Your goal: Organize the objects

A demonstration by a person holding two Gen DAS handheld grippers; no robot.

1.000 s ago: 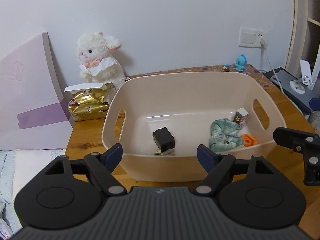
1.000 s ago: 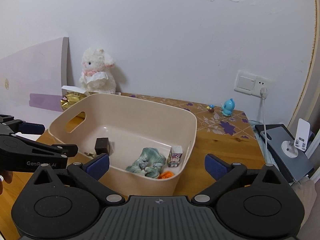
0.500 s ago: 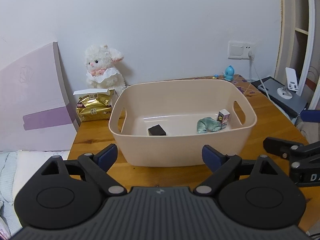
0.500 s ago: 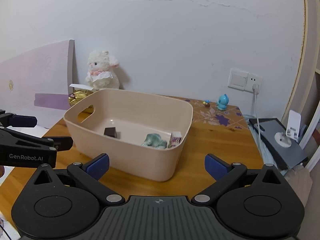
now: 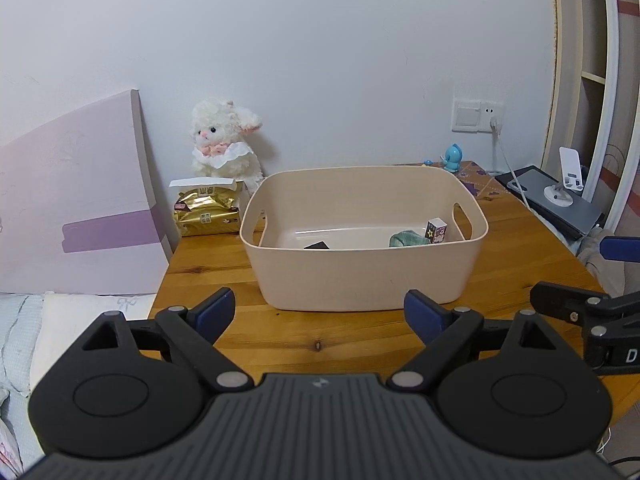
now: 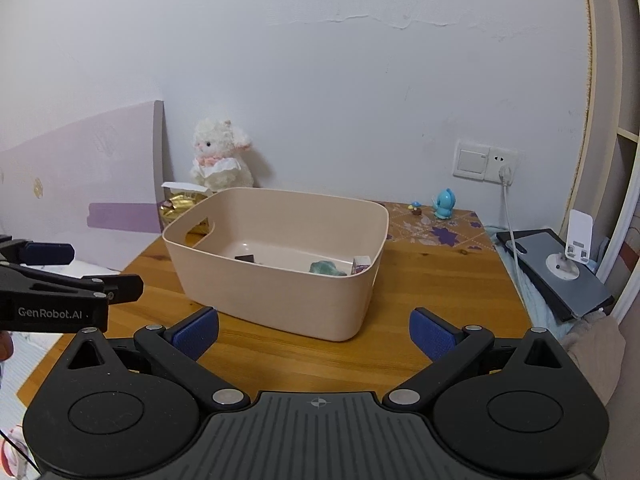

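A beige plastic bin (image 5: pixel 360 276) (image 6: pixel 280 300) stands on the wooden table. Inside it lie a black block (image 5: pixel 317 245) (image 6: pixel 245 258), a green crumpled cloth (image 5: pixel 406 239) (image 6: pixel 325 268) and a small printed carton (image 5: pixel 436 231) (image 6: pixel 361 265). My left gripper (image 5: pixel 319 312) is open and empty, held back from the bin's near wall. My right gripper (image 6: pixel 314 330) is open and empty, also short of the bin. Each gripper shows at the edge of the other's view.
A white plush lamb (image 5: pixel 224 142) and a gold tissue pack (image 5: pixel 206 210) sit behind the bin on the left. A blue figurine (image 5: pixel 453 158) stands by the wall. A grey device with a white stand (image 5: pixel 560 196) lies at the right. A pink board (image 5: pixel 72 200) leans on the left.
Both grippers have pulled back and down from above the bin, so the bin looks smaller and farther. Both stay open and empty. The bin's contents have not moved.
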